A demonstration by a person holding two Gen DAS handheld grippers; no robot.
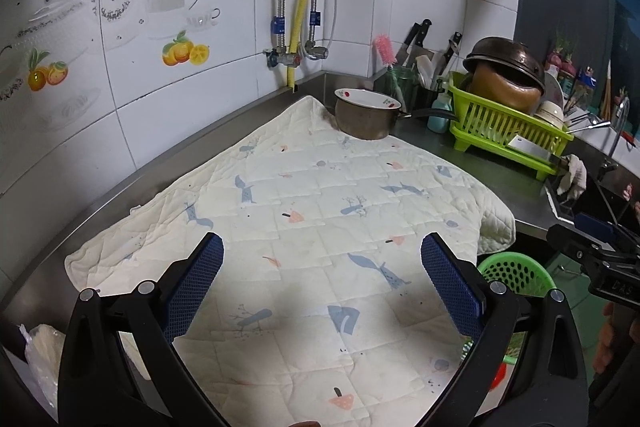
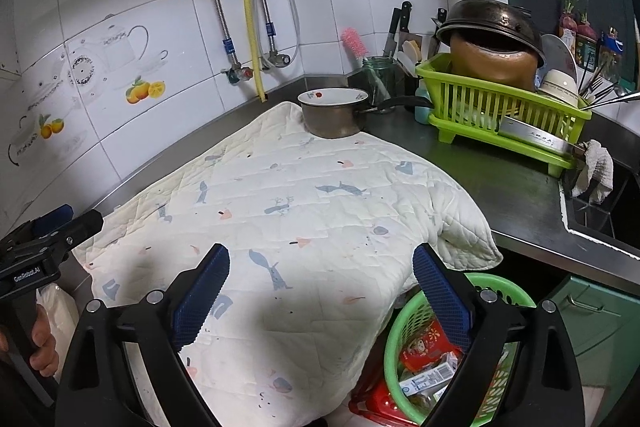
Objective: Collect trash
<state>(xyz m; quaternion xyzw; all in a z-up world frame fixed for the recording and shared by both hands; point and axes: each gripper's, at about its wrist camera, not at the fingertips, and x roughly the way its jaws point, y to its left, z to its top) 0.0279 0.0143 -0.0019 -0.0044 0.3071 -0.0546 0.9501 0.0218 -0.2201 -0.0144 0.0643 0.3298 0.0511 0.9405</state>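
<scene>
A green perforated basket (image 2: 404, 327) stands below the counter's front edge at the right. It holds trash: a red wrapper (image 2: 428, 347) and a white carton (image 2: 428, 377). Its rim also shows in the left wrist view (image 1: 516, 269). My left gripper (image 1: 322, 259) is open and empty above the quilted cloth (image 1: 320, 211). My right gripper (image 2: 322, 267) is open and empty over the cloth's (image 2: 288, 195) front right part, beside the basket. No loose trash shows on the cloth.
A steel saucepan (image 2: 334, 113) sits on the cloth's far corner. A green dish rack (image 2: 504, 115) with pots stands at the right, a sink (image 2: 600, 211) beyond it. A white plastic bag (image 1: 42, 355) lies at the left edge. The tiled wall bounds the counter.
</scene>
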